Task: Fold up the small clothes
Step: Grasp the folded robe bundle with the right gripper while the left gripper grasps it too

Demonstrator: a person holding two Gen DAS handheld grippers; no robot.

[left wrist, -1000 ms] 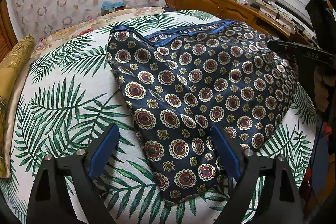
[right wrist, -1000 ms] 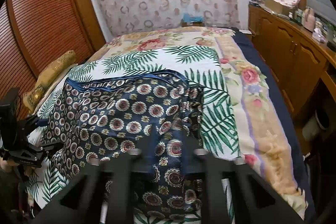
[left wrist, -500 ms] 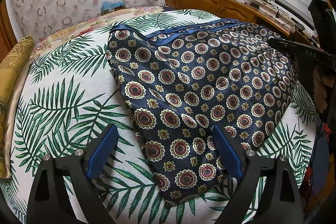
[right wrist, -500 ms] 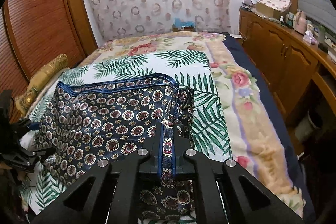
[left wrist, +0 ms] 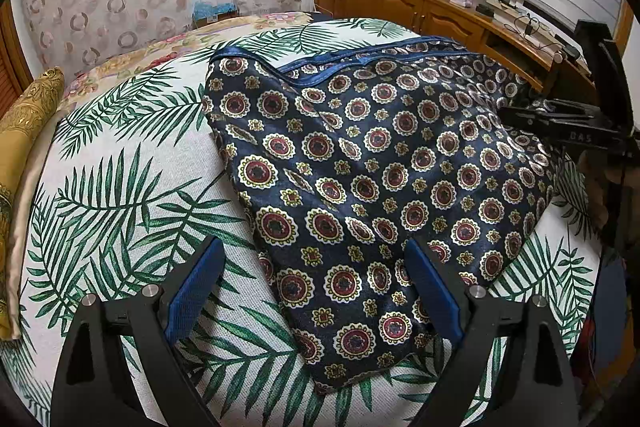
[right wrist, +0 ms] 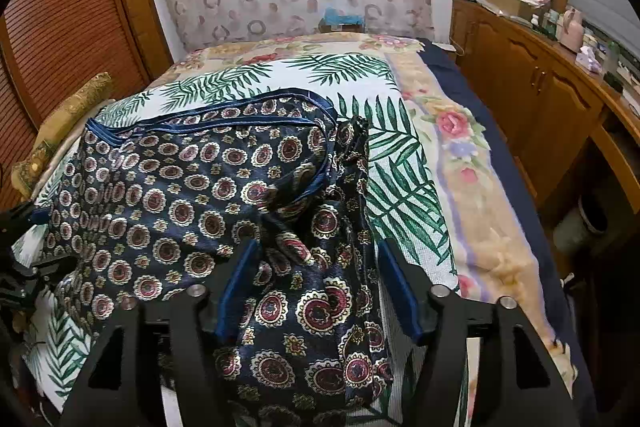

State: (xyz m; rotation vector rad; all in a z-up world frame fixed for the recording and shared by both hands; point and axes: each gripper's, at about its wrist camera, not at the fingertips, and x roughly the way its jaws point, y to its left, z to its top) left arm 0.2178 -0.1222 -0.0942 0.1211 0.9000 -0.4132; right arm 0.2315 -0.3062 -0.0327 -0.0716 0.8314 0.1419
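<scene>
The garment (left wrist: 360, 187) is showing off dark navy with red, cream and gold medallions plus a shiny blue trim. The sheet (left wrist: 132, 195) under it is going white with green palm fronds, and the blanket (right wrist: 472, 163) is wearing peach with pink roses.

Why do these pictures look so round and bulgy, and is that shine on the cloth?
Left wrist view: fisheye bends the bed into a dome, corners black; the navy patterned garment shows soft sheen. Right wrist view: same curving, cabinets lean, everything sharp.
</scene>
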